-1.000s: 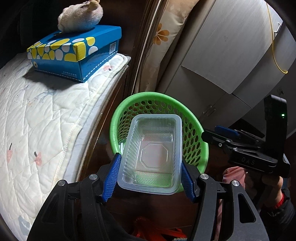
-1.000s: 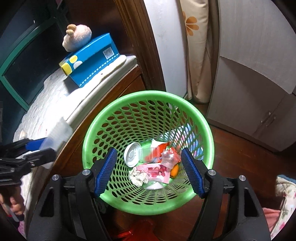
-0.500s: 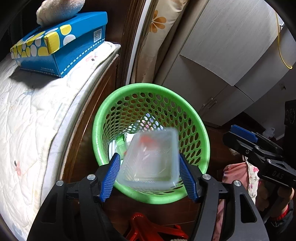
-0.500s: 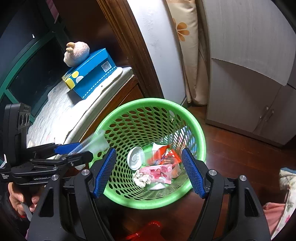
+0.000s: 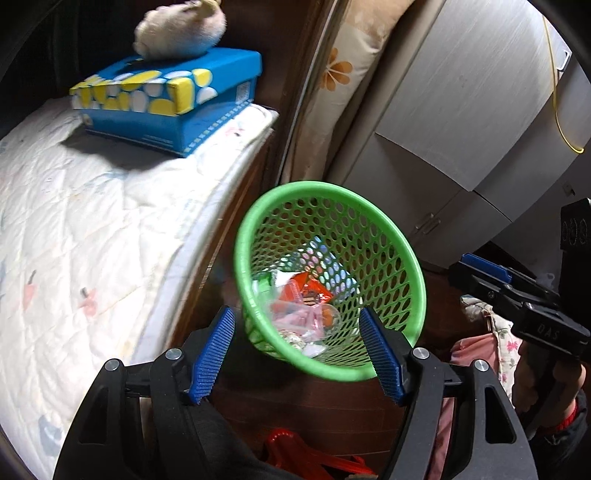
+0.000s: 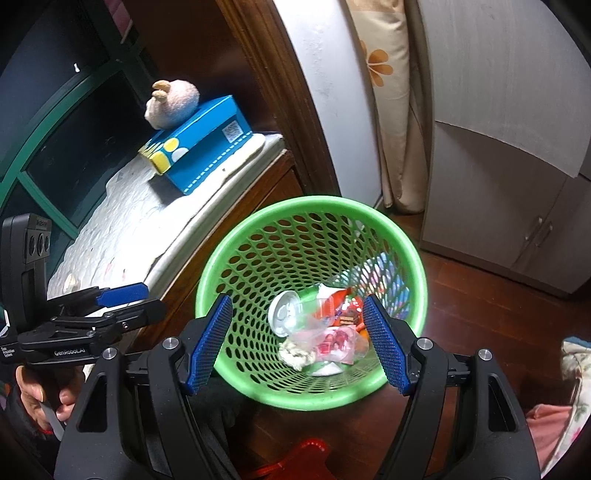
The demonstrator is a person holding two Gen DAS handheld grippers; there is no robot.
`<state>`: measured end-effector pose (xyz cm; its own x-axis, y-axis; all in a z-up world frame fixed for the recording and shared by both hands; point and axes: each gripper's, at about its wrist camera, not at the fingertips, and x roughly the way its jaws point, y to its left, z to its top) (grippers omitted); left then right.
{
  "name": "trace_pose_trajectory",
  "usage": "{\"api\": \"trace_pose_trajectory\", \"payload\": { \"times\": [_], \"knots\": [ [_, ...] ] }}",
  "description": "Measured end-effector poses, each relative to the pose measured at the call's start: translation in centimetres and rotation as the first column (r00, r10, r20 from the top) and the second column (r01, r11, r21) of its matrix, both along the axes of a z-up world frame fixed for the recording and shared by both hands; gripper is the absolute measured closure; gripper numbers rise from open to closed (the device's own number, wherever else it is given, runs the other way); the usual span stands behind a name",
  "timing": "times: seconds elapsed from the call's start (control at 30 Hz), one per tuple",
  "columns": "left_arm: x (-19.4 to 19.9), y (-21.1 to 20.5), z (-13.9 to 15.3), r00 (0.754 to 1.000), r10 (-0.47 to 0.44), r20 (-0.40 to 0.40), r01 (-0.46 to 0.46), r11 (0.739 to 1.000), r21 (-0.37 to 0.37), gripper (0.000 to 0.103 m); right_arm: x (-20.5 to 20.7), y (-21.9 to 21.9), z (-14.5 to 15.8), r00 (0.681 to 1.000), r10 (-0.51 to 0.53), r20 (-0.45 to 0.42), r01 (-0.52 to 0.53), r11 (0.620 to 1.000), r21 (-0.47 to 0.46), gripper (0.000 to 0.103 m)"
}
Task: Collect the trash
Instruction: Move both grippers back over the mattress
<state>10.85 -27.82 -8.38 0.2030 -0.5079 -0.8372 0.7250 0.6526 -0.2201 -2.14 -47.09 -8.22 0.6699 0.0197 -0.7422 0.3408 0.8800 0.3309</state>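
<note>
The bed, under a white quilted cover, runs along the left of both hand-held grippers. On its far corner, up and left of the left hand-held gripper, lies a blue box with yellow and white spots, and a pale plush toy sits on top of it. Grey cabinet doors stand ahead and to the right of the right hand-held gripper, with a cream flowered curtain just left of them.

The green perforated basket stands on the dark wooden floor beside the bed, straight ahead of and below both hand-held grippers. In each wrist view its near rim falls between the blue pads.

The left hand-held gripper has just been opening; its jaws stand well apart, and nothing is held between its pads. The right hand-held gripper also stands wide apart and empty. Each appears at the edge of the other's view, a hand on the left one's grip.

The trash lies at the bottom of the basket: a clear plastic container, blurred and hard to outline, over red and pink wrappers, a round white lid and a crumpled pale wad.
</note>
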Motion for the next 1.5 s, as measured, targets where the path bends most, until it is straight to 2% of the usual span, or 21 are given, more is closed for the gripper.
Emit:
{"api": "trace_pose_trajectory", "payload": {
  "times": [0.27, 0.5, 0.53, 0.7, 0.87, 0.97, 1.13, 1.33, 1.5],
  "knots": [
    [0.4, 6.3, 2.1, 0.993, 0.111, 0.047, -0.11, 0.994, -0.029, 0.035, 2.1, 3.5, 1.6, 0.995, 0.09, 0.032, -0.09, 0.996, -0.008, 0.029],
    [0.8, 13.2, 3.7, 0.963, 0.252, 0.09, -0.249, 0.967, -0.044, 0.035, 4.6, 7.2, 2.6, 0.983, 0.18, 0.041, -0.18, 0.983, -0.023, 0.029],
    [0.9, 14.2, 3.9, 0.957, 0.275, 0.094, -0.272, 0.961, -0.047, 0.028, 5.0, 7.8, 2.7, 0.98, 0.196, 0.043, -0.195, 0.981, -0.023, 0.029],
    [1.5, 19.5, 4.4, 0.909, 0.395, 0.13, -0.391, 0.919, -0.055, 0.025, 6.9, 10.8, 2.9, 0.963, 0.265, 0.039, -0.264, 0.964, -0.025, 0.028],
    [3.2, 25.1, 4.1, 0.836, 0.519, 0.18, -0.523, 0.852, -0.023, 0.019, 8.6, 14.0, 3.0, 0.941, 0.336, 0.039, -0.335, 0.942, -0.03, 0.028],
    [4.5, 28.5, 3.6, 0.792, 0.574, 0.207, -0.587, 0.81, 0.0, 0.011, 9.5, 15.6, 3.2, 0.928, 0.37, 0.038, -0.369, 0.929, -0.028, 0.028],
    [6.4, 33.3, 2.3, 0.761, 0.614, 0.208, -0.636, 0.77, 0.051, 0.008, 10.7, 18.1, 3.5, 0.908, 0.417, 0.039, -0.416, 0.909, -0.031, 0.028],
    [8.5, 36.3, 0.2, 0.761, 0.616, 0.203, -0.644, 0.755, 0.12, 0.008, 12.0, 20.7, 3.4, 0.887, 0.46, 0.026, -0.46, 0.888, -0.028, 0.028],
    [10.0, 37.3, -1.0, 0.774, 0.609, 0.171, -0.631, 0.764, 0.135, 0.008, 13.0, 22.6, 3.2, 0.869, 0.494, 0.013, -0.494, 0.869, -0.031, 0.028]
  ]
}}
